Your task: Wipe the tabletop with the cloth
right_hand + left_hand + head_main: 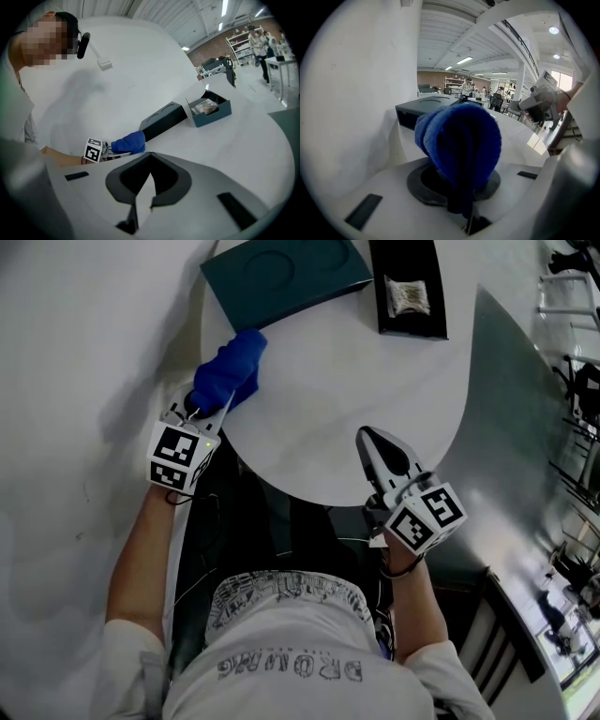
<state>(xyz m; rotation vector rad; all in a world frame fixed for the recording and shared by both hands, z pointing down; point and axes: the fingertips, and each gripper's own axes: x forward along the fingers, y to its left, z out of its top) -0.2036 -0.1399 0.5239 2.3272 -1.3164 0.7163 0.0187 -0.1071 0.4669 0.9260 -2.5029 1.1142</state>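
A blue cloth is bunched up over the left edge of the round white table. My left gripper is shut on the cloth, and its fingertips are buried in the folds. In the left gripper view the cloth fills the middle and hides the left gripper tips. My right gripper hovers over the table's near edge, shut with nothing in it. In the right gripper view the right gripper points across the table toward the cloth.
A dark teal flat box lies at the table's far side, just beyond the cloth. A black open box holding a small packet sits to its right. A grey panel borders the table on the right. The person's torso is at the near edge.
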